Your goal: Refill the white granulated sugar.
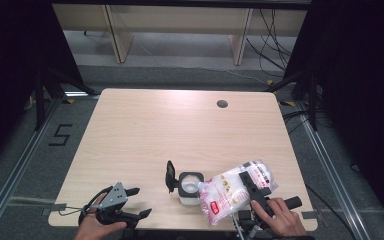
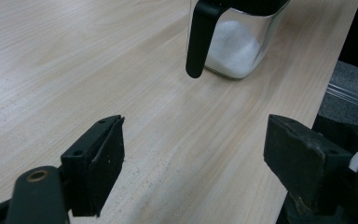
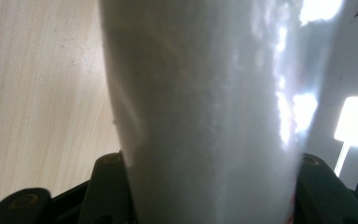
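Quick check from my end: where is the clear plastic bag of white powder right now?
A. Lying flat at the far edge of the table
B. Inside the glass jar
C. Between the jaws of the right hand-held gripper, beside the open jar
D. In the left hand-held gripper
C: the clear plastic bag of white powder sits between the jaws of the right hand-held gripper, next to the open glass jar with a black flip lid.
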Tool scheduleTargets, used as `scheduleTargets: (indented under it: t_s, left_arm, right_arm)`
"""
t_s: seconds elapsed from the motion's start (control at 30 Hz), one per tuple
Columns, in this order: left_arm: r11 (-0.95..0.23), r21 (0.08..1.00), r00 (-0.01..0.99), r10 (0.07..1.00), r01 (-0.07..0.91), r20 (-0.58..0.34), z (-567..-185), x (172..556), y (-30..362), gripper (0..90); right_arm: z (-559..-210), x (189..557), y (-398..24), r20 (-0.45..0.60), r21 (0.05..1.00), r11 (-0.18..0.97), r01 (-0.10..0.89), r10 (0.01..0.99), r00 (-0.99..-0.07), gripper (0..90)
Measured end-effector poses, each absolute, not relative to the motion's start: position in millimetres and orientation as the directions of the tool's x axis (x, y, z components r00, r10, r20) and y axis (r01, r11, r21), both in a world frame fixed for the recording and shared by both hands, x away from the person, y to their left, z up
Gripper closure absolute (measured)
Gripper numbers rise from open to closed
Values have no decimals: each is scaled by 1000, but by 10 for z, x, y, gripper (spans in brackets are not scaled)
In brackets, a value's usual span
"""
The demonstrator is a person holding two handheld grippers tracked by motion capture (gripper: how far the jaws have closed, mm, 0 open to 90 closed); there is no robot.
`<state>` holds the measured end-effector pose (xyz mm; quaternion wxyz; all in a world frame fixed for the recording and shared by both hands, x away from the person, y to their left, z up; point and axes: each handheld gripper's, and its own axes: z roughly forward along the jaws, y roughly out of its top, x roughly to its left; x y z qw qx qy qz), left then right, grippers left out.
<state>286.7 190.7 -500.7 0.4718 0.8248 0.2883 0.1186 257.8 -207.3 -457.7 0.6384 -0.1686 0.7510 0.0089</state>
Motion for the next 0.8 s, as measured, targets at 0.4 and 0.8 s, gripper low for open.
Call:
scheduleTargets:
  t_s: [0.4,0.8]
  left_arm:
    - [-387,847,806,587,364,-78,-5009,2868,1906,199]
    - [-404,848,816,575,343,-56,-5001,2880,1917,198]
  right_arm:
    - [-4617,2615,-2075,-952,-222,936,-272,-268,-145,544]
    - [-4667,2692,-2178,-956,-116,955,-273,-181,-229,566]
